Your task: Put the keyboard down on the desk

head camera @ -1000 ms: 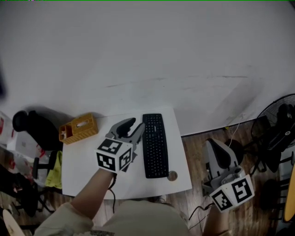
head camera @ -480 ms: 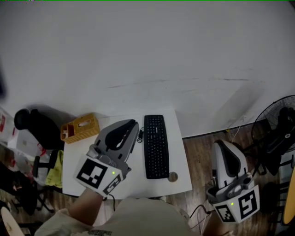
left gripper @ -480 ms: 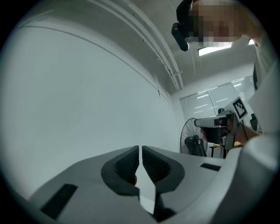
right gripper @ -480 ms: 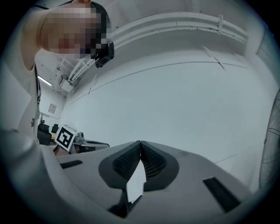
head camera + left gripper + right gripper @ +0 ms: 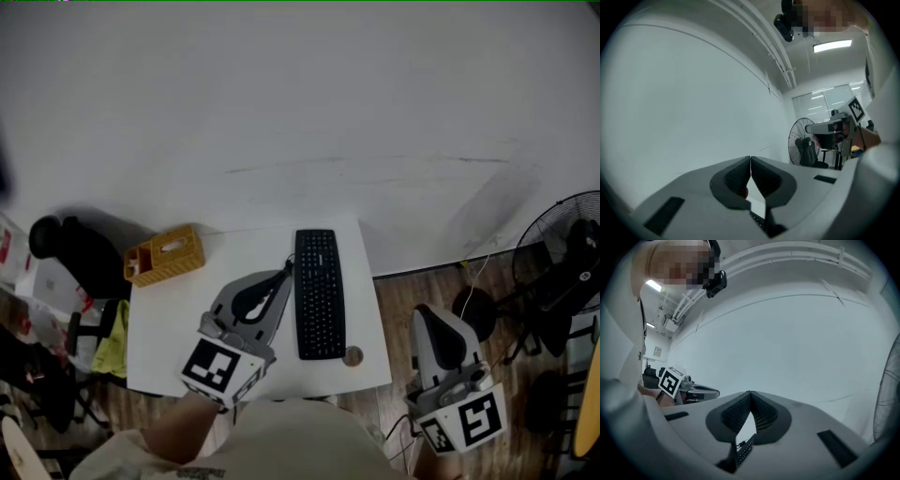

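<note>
Jaws together on left gripper, right gripper, one keyboard, one desk

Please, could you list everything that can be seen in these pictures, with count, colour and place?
desk: one, white, against the wall.
keyboard: one, black, flat on the desk's right part.
small round thing: one, brownish, on the desk by the keyboard's near end; too small to identify.
container: one, yellow, desk's far left corner.
chair: one, black, left of the desk.
cloth: one, yellow-green, left of the desk.
fan: one, black, on the floor at right.
left gripper: one, grey, over the desk left of the keyboard; jaws shut, empty.
right gripper: one, grey, over the floor right of the desk; jaws shut, empty.
</note>
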Demonstrator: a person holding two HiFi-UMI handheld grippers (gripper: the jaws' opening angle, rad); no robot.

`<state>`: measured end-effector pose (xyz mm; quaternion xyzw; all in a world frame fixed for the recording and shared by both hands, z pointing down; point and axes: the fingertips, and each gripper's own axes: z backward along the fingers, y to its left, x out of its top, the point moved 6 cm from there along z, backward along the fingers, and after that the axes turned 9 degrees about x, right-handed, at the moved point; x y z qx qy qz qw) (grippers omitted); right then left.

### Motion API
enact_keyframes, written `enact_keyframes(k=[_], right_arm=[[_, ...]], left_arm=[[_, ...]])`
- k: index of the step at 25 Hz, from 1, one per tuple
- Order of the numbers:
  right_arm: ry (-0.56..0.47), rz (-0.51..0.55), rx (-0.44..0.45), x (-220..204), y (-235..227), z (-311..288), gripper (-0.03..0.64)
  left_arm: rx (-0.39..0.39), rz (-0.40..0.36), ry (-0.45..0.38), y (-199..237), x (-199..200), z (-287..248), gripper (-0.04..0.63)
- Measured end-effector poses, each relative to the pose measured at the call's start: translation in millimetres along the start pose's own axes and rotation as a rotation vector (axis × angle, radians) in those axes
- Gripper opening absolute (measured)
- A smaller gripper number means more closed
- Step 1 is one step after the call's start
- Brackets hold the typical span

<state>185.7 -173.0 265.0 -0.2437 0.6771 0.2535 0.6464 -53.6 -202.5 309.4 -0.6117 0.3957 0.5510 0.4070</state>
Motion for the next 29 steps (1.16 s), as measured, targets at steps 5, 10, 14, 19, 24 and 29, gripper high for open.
enact_keyframes(k=[5,10,14,19,24,29], right_arm=[[0.068,-0.029,0.027,-25,8,-3,0.025],[0.128,-0.076,0.008,-49,7,-5,0.025],[0.139,-0.095,-0.007,-54,4,-4,0.025],[0.147,-0.102,-0.011,-57,4,-7,0.025],[0.111,-0.124,-0.041,-58,3,-7,0.025],[0.129,-0.131,-0.046,-62,3,-11,0.025]], left_arm=[[-0.001,-0.006,0.077,-5,-26,2,0.025],[-0.018,0.008,0.115,-6,-46,4,0.023],[-0.008,0.0,0.129,-2,-52,5,0.023],[-0.005,-0.018,0.125,5,-56,5,0.023],[0.011,-0.007,0.133,10,-58,6,0.023],[0.02,0.007,0.151,17,-60,6,0.023]])
